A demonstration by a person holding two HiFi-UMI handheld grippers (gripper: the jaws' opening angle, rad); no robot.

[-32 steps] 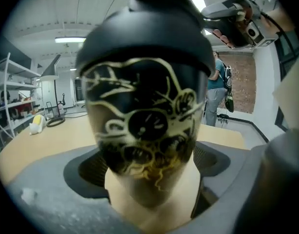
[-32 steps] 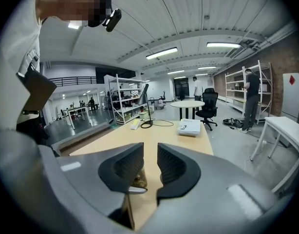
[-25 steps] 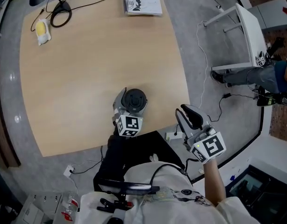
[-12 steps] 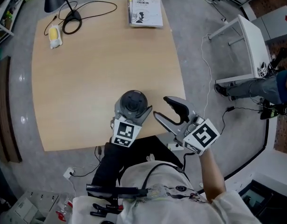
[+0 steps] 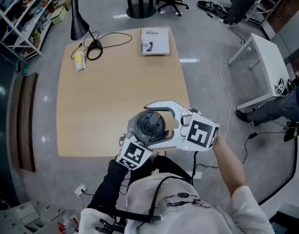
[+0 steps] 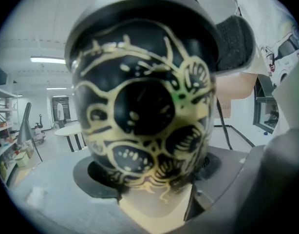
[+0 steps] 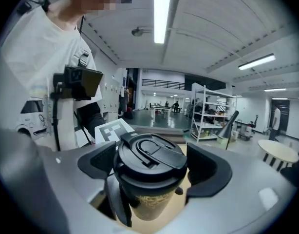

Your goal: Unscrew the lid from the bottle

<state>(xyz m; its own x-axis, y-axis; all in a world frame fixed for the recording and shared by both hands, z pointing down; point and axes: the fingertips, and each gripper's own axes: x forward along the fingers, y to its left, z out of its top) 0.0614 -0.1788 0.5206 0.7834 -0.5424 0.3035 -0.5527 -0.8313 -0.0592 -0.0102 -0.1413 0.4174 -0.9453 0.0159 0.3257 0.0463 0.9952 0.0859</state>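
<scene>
A black bottle (image 5: pixel 148 126) with a yellow pattern (image 6: pixel 144 106) and a black lid (image 7: pixel 152 157) is held up over the near edge of the table. My left gripper (image 5: pixel 142 139) grips its body from below, with its pads pressed on the sides (image 6: pixel 149 189). My right gripper (image 5: pixel 146 126) reaches in from the right, and its jaws are opening around the lid (image 7: pixel 152 167). The pads stand on either side of the lid, and a gap shows at the right pad. One right pad (image 6: pixel 234 43) shows beside the lid in the left gripper view.
The wooden table (image 5: pixel 115 82) carries a book (image 5: pixel 155 40) at its far edge, plus a black lamp (image 5: pixel 84 28) with its cable and a yellow object (image 5: pixel 79 61) at the far left. A white side table (image 5: pixel 266 72) stands to the right, and shelves (image 5: pixel 23 9) stand far left.
My right gripper swung in from beyond the table's right edge, opened, and now brackets the lid. The left gripper has kept its hold on the bottle.
</scene>
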